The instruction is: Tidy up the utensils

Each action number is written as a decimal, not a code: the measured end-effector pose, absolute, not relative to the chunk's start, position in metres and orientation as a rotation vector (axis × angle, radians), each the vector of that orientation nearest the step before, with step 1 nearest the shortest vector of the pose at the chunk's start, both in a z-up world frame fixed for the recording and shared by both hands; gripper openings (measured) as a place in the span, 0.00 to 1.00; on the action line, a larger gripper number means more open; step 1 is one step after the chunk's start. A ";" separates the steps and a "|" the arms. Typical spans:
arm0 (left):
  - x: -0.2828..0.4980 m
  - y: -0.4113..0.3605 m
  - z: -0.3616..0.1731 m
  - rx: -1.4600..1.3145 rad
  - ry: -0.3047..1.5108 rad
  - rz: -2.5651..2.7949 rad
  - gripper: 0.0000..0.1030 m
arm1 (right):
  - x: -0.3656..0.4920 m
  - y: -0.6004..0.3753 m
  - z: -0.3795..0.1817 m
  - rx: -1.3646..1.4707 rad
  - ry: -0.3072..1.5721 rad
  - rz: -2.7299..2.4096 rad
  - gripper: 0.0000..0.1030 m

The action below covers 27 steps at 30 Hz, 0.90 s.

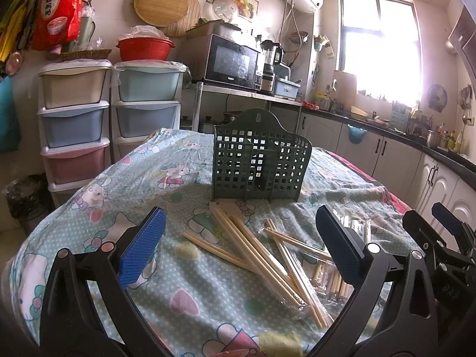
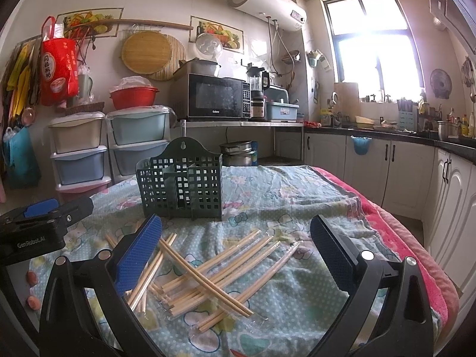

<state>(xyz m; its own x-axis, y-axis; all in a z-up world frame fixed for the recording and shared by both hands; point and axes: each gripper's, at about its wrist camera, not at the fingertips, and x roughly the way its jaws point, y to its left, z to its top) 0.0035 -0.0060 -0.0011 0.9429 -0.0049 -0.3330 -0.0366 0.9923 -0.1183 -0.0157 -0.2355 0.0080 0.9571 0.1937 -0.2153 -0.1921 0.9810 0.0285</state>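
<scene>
**A:** Where do your chopsticks (image 2: 205, 270) sit right now?

**B:** They lie in a loose, crossed heap on the tablecloth (image 2: 297, 282), just in front of the green holder (image 2: 181, 184), which stands upright behind them. None is in the holder yet. Your left gripper (image 1: 238, 250) and right gripper (image 2: 236, 247) both hover over the pile with the jaws spread wide and nothing between them.

**A:** What could go wrong from here?

**B:** You're facing thin, smooth, pale wooden sticks, and several look to be in clear, glossy sleeves. Pinch one off-centre and it may swivel or slide out of the pads. Since they overlap, lifting a lower one is likely to drag or scatter its neighbours. The cloth is soft and rumpled, so you could catch a fold along with a stick.

**A:** And the holder itself?

**B:** It's a light-looking plastic grid of square holes with inner dividers and a scalloped back. A tip may snag in a hole, and a nudge could tip or shift it on the cloth. Your two grippers also sit close together, so mind a collision.

**A:** The pads?

**B:** Blue, finely textured fingers (image 2: 139, 255), so you have decent friction.
</scene>
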 end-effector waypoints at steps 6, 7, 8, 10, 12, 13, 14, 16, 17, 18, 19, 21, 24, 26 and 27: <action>0.003 -0.007 0.001 -0.122 0.346 0.017 0.91 | -0.014 -0.236 0.008 0.007 0.222 0.196 0.94; 0.003 -0.007 0.001 -0.122 0.346 0.018 0.91 | -0.014 -0.236 0.008 0.008 0.222 0.197 0.94; 0.003 -0.007 0.001 -0.122 0.345 0.017 0.91 | -0.014 -0.236 0.008 0.007 0.222 0.197 0.94; 0.003 -0.007 0.001 -0.122 0.344 0.019 0.91 | -0.014 -0.236 0.008 0.008 0.222 0.196 0.94; 0.003 -0.008 0.003 -0.122 0.344 0.018 0.91 | -0.014 -0.236 0.008 0.007 0.221 0.196 0.94; 0.003 -0.008 0.003 -0.121 0.344 0.021 0.91 | -0.014 -0.236 0.008 0.007 0.221 0.197 0.94; 0.003 -0.008 0.005 -0.121 0.343 0.021 0.91 | -0.014 -0.236 0.008 0.008 0.222 0.197 0.94; 0.003 -0.008 0.007 -0.124 0.343 0.020 0.91 | -0.013 -0.237 0.008 0.007 0.222 0.196 0.94; 0.003 -0.008 0.007 -0.124 0.343 0.021 0.91 | -0.013 -0.237 0.008 0.007 0.222 0.196 0.94; 0.001 -0.006 0.007 -0.124 0.341 0.019 0.91 | -0.014 -0.237 0.008 0.006 0.220 0.194 0.94; 0.000 -0.005 0.007 -0.125 0.340 0.021 0.91 | -0.013 -0.237 0.007 0.005 0.220 0.194 0.94; 0.000 -0.003 0.007 -0.132 0.341 0.028 0.91 | -0.012 -0.238 0.008 0.004 0.221 0.193 0.94; 0.001 0.003 0.006 -0.148 0.355 0.036 0.91 | -0.009 -0.236 0.010 -0.012 0.225 0.209 0.94; 0.004 0.009 0.003 -0.156 0.371 0.039 0.91 | -0.008 -0.233 0.012 -0.030 0.223 0.223 0.94; 0.006 0.011 0.002 -0.159 0.379 0.044 0.91 | -0.006 -0.232 0.013 -0.038 0.224 0.236 0.94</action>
